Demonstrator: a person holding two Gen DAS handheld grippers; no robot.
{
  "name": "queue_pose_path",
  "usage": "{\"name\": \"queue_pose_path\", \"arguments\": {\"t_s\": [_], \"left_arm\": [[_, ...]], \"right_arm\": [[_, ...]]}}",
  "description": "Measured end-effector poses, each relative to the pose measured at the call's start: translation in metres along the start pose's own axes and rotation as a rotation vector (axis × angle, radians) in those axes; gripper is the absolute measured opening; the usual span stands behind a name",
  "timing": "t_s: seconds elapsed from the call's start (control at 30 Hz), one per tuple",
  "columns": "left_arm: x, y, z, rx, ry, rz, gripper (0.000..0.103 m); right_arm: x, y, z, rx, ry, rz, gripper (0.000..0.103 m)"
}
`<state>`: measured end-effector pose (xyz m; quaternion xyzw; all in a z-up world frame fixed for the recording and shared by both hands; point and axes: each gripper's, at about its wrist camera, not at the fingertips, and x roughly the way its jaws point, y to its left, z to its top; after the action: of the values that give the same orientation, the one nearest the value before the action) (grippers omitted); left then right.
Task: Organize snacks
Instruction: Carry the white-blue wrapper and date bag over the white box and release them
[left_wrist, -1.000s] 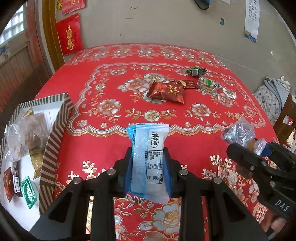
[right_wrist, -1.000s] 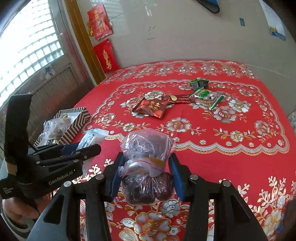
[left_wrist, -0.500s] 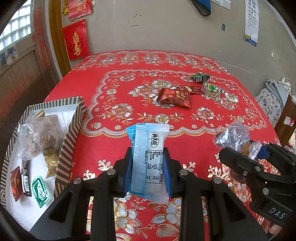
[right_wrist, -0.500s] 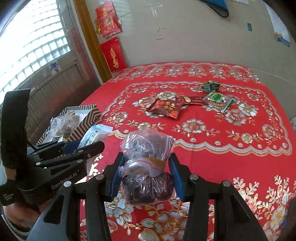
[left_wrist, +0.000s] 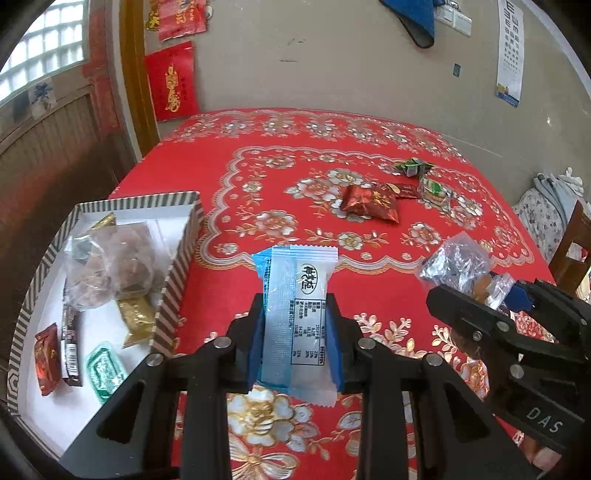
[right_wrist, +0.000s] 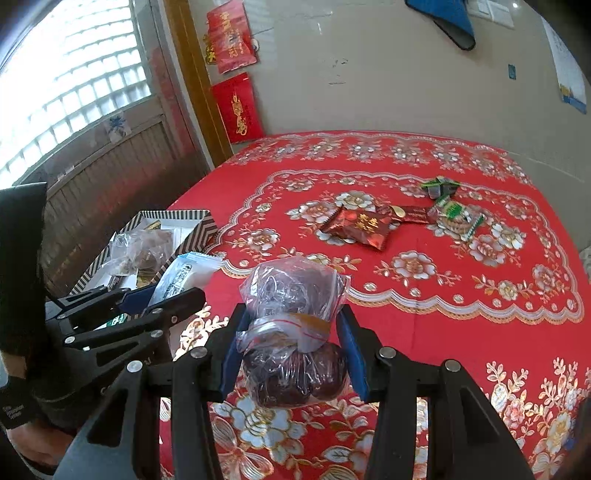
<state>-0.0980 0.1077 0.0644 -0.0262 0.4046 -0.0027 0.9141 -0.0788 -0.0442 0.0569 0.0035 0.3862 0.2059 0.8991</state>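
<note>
The left gripper (left_wrist: 297, 325) had its jaws clamped on a blue-white packet (left_wrist: 297, 314) beside the striped box (left_wrist: 177, 266); the right gripper (right_wrist: 291, 354) pinched a clear bag of dark sweets (right_wrist: 295, 332) over the worktop (right_wrist: 443, 295).

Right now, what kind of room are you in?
Probably a room in someone's home. A table wears a red flowered tablecloth, red paper decorations hang on the wall, and a glass-block window lets in daylight. A striped box holds snacks.

Both grippers loaded above the worktop

The left hand-held gripper (left_wrist: 297, 328) clamps a blue-white packet (left_wrist: 299, 314); the striped box (left_wrist: 173, 277) sits at the worktop's (left_wrist: 295, 184) left edge; the right hand-held gripper (left_wrist: 491, 295) pinches a clear bag (left_wrist: 456, 262).
</note>
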Motion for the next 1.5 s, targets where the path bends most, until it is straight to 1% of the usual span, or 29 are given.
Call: {"name": "queue_pose_path", "arguments": {"t_s": [0.23,0.5,0.7,0.8,0.9,1.0,1.23,1.5], "left_arm": [[-0.010,0.030,-0.003,-0.042,-0.015,0.025,0.032],[-0.023,0.072,-0.008,-0.102,-0.033,0.070,0.032],[-0.033,0.101,-0.012,-0.137,-0.050,0.113,0.032],[-0.036,0.118,-0.017,-0.151,-0.053,0.153,0.032],[-0.038,0.133,-0.021,-0.170,-0.046,0.171,0.032],[-0.042,0.151,-0.027,-0.192,-0.045,0.212,0.032],[-0.042,0.182,-0.038,-0.227,-0.031,0.283,0.032],[-0.034,0.207,-0.051,-0.277,0.004,0.305,0.032]], "right_arm": [[0.010,0.032,0.006,-0.053,0.014,0.016,0.048],[0.023,0.071,0.014,-0.119,0.027,0.056,0.048],[0.033,0.099,0.020,-0.162,0.039,0.092,0.048],[0.038,0.113,0.022,-0.189,0.045,0.111,0.048],[0.043,0.128,0.025,-0.213,0.053,0.134,0.048],[0.048,0.143,0.026,-0.235,0.057,0.156,0.048],[0.060,0.176,0.025,-0.289,0.081,0.202,0.048],[0.072,0.197,0.021,-0.324,0.110,0.230,0.048]]}}
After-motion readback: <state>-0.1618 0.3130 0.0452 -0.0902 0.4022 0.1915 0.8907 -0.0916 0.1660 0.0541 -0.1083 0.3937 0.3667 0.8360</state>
